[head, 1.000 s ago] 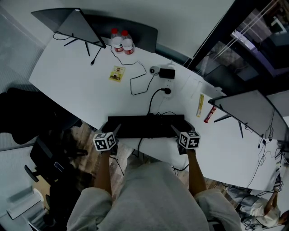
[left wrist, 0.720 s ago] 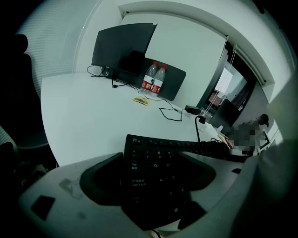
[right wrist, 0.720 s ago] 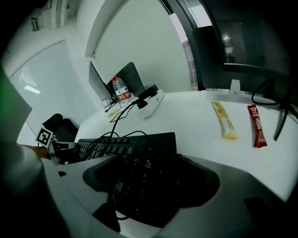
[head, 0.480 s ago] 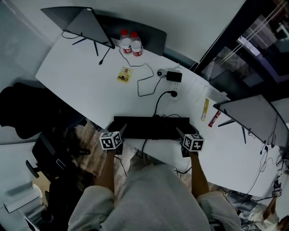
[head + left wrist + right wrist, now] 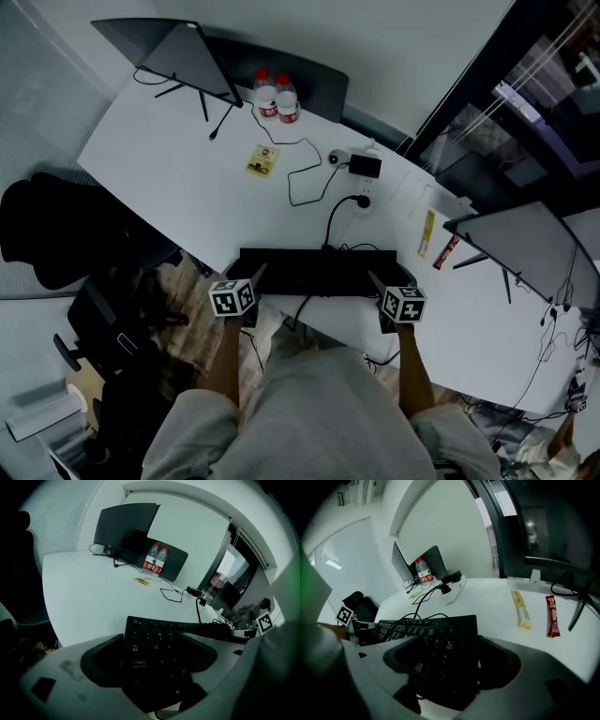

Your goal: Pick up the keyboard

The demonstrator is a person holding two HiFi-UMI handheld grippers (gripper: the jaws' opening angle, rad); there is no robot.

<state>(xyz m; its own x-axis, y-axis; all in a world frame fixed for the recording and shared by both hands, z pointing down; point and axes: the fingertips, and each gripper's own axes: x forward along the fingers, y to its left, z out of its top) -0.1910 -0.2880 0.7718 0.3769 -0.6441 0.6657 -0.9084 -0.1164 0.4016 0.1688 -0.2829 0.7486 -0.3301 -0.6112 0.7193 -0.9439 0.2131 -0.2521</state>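
Note:
A black keyboard [image 5: 319,271] lies along the front edge of the white table [image 5: 169,178], its cable running back to a white power strip [image 5: 361,199]. My left gripper [image 5: 255,275] is shut on the keyboard's left end, the keys [image 5: 154,644] filling the space between its jaws. My right gripper [image 5: 374,278] is shut on the right end, where the keyboard [image 5: 440,644] sits between its jaws. The marker cubes and the person's forearms are just below the keyboard in the head view.
Two water bottles [image 5: 277,97] and a dark monitor [image 5: 178,52] stand at the back left. Another monitor [image 5: 525,248] is at the right, with a yellow packet [image 5: 427,232] and a red packet [image 5: 444,251] beside it. A black chair [image 5: 56,234] stands left of the table.
The head view has shifted a little. Both grippers stay on the keyboard's ends at the table's front edge.

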